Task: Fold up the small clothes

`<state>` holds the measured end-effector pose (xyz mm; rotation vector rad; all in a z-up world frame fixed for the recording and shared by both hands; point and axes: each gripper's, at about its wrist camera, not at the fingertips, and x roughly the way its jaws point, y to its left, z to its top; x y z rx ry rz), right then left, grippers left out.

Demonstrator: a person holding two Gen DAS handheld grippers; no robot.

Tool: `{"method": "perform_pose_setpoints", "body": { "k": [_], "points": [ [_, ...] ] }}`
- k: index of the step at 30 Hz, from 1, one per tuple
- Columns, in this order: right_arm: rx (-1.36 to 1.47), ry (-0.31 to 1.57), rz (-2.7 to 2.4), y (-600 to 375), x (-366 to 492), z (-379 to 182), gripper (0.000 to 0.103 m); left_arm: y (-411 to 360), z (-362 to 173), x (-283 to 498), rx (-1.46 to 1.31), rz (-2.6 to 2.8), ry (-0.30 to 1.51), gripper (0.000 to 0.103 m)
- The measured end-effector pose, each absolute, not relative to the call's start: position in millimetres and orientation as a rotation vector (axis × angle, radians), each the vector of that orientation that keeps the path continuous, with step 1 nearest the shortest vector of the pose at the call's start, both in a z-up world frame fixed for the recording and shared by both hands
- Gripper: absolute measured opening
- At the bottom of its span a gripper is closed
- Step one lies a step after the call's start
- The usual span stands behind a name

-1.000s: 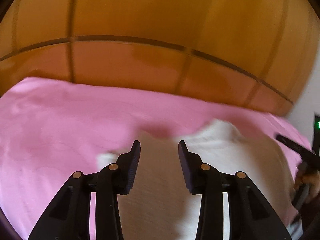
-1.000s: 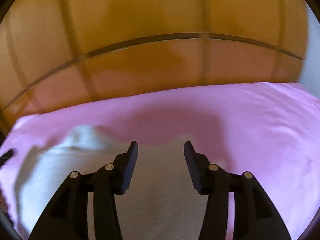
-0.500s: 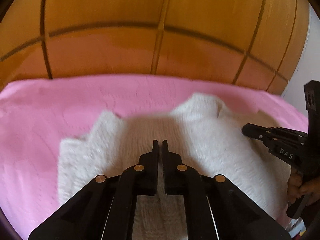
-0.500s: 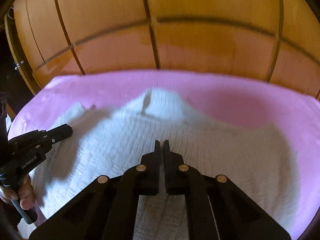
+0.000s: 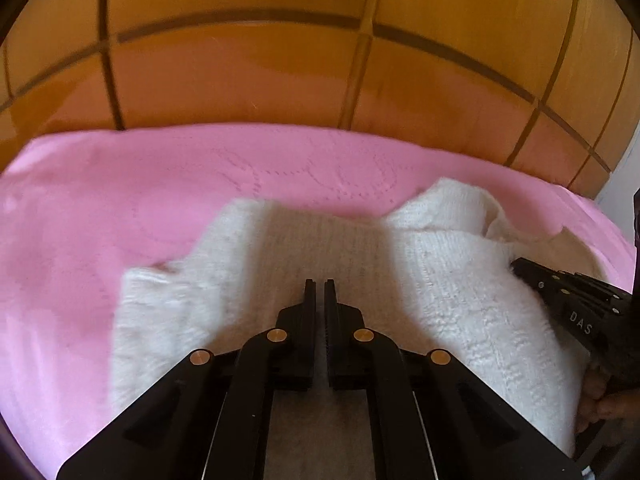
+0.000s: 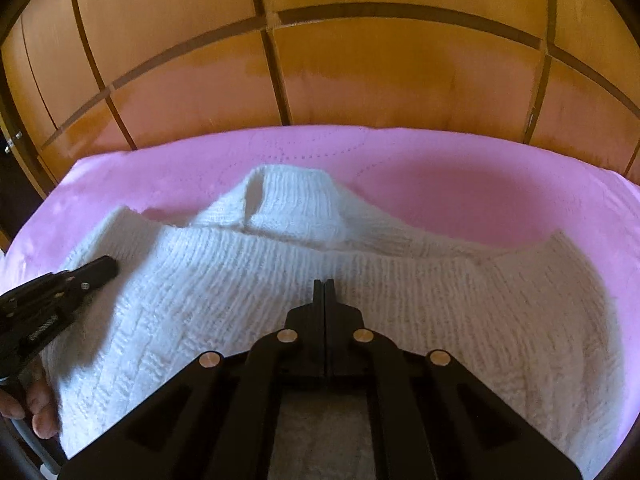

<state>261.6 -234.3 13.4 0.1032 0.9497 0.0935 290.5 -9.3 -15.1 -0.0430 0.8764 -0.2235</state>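
A white knitted sweater (image 5: 440, 272) lies spread on a pink bed cover (image 5: 120, 200). Its ribbed high collar (image 6: 292, 200) points to the far side. My left gripper (image 5: 319, 282) hovers over the sweater's left half with its jaws shut and no fabric visible between them. My right gripper (image 6: 324, 281) is shut the same way over the middle of the sweater (image 6: 240, 280), just below the neckline. Each gripper shows in the other's view: the right gripper (image 5: 516, 266) at the right edge, the left gripper (image 6: 108, 268) at the left edge, both low over the knit.
A panelled wooden wall (image 5: 280, 72) rises right behind the bed cover (image 6: 480, 184). A person's hand (image 6: 40, 416) holds the left gripper's handle at the lower left. Bare pink cover lies left of and beyond the sweater.
A second ago both grippers stood open over the sweater; half a second ago both had shut. Since then both have sunk a little closer to the knit.
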Motion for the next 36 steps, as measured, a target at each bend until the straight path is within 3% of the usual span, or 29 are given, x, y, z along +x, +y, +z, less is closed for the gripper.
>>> {"method": "perform_pose_setpoints", "body": {
  "k": [1,3,4,5,6,17,20,25,31,36],
  "points": [
    [0.106,0.946,0.089,-236,259,16,0.007,-8,-10,284,-0.037,-0.220,0.865,0.002],
    [0.123,0.912,0.088,-238,251,28,0.028,-3,-2,270,-0.054,-0.223,0.845,0.003],
    [0.131,0.893,0.098,-239,245,34,0.038,-1,1,263,-0.061,-0.222,0.837,0.013],
    [0.135,0.870,0.108,-239,236,42,0.039,4,5,253,-0.073,-0.218,0.822,0.024],
    [0.134,0.856,0.119,-237,227,48,0.039,8,8,243,-0.090,-0.220,0.807,0.026],
    [0.144,0.860,0.217,-214,134,55,0.052,-27,5,145,-0.054,-0.391,0.790,0.026],
    [0.081,0.879,0.211,-204,113,42,0.058,-40,-20,140,-0.019,-0.377,0.870,0.026],
    [0.069,0.920,0.154,-209,108,13,0.058,-43,-25,139,-0.013,-0.344,0.868,0.027],
    [0.112,0.903,0.147,-213,101,24,0.064,-26,-2,124,-0.020,-0.248,0.816,0.047],
    [0.156,0.869,0.102,-233,90,39,0.067,-9,10,119,-0.028,-0.176,0.791,0.048]
  ]
}}
